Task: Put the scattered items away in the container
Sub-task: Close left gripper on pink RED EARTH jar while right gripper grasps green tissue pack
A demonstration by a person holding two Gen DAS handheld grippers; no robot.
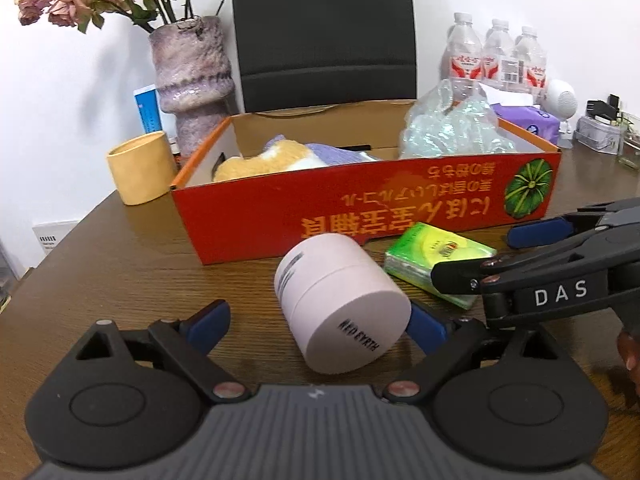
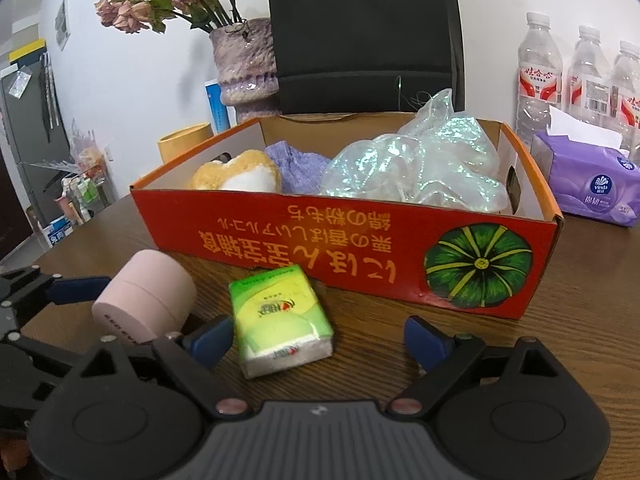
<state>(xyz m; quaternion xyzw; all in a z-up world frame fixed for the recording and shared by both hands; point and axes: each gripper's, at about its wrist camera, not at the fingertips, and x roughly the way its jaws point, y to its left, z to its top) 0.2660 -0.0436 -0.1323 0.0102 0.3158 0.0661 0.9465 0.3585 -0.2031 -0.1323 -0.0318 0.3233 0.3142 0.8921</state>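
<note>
A pink cylindrical jar point(image 1: 340, 304) lies on its side on the brown wooden table, between the spread fingers of my left gripper point(image 1: 320, 324), which is open; its right finger sits close against the jar. A green tissue pack point(image 2: 280, 320) lies flat between the fingers of my right gripper point(image 2: 320, 338), also open, with the left finger beside the pack. In the right wrist view the jar point(image 2: 148, 296) lies left of the pack. Behind both stands the red cardboard box point(image 1: 360, 208), holding a yellow-white plush item point(image 2: 236, 176), a purple cloth point(image 2: 296, 168) and crumpled iridescent plastic point(image 2: 416, 168).
A purple vase of dried roses point(image 1: 192, 80) and a yellow cup point(image 1: 140, 168) stand left of the box. Water bottles point(image 2: 580, 76) and a purple tissue pack point(image 2: 592, 180) are at the right. A black chair back point(image 1: 324, 32) rises behind. A hand point(image 1: 628, 352) shows at the right edge.
</note>
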